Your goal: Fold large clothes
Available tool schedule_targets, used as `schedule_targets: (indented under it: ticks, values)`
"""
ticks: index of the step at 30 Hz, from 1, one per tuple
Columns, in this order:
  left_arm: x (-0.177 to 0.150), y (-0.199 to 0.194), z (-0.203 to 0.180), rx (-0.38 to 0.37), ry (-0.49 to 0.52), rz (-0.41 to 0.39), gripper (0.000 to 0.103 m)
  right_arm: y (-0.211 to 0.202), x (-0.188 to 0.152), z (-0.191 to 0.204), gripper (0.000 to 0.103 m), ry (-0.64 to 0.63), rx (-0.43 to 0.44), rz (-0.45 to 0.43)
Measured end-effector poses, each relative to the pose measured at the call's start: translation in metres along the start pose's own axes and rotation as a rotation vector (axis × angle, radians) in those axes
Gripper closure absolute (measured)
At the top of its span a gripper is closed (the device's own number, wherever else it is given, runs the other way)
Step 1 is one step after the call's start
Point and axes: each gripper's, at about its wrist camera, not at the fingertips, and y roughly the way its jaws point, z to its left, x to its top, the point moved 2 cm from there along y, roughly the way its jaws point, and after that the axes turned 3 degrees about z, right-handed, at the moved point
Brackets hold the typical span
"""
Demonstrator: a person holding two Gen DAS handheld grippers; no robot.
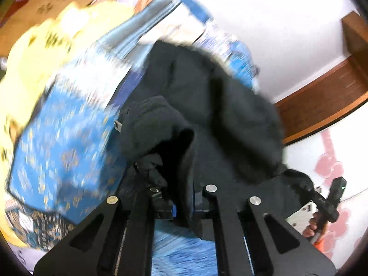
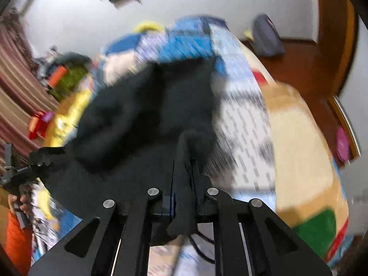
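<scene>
Both tools clench the dark garment (image 1: 207, 105), left tool (image 1: 181, 202) and right tool (image 2: 184, 184) each pinching a near edge, the cloth stretched between them and trailing far over the bed (image 1: 64, 138), neither hand nearer

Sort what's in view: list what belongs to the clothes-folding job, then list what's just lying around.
Part of the job:
dark garment
left gripper, shut on the dark garment
right gripper, shut on the dark garment
blue patterned bedspread underneath

Lying about:
yellow blanket
grey bag
striped curtain
</scene>
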Motion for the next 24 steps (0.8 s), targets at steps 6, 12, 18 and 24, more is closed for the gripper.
schedule_targets:
  ticks: [6, 12, 18, 24]
  values:
    - [0.068, -0.024, -0.074, -0.063, 0.100, -0.054, 0.097, -0.007, 0.085, 0.032, 0.095, -0.083, 0.042, -0.103]
    - [0.139, -0.002, -0.075, -0.057, 0.009, -0.129, 0.097, 0.035, 0.155, -0.011, 0.096, 0.060, 0.004, -0.140]
    - [0.193, 0.092, -0.020, 0.070, -0.110, -0.095, 0.096, 0.137, 0.181, -0.051, 0.096, 0.089, -0.144, -0.025]
    - [0.199, 0.178, 0.022, 0.127, -0.147, 0.009, 0.095, 0.199, 0.174, -0.066, 0.092, -0.005, -0.245, 0.068]
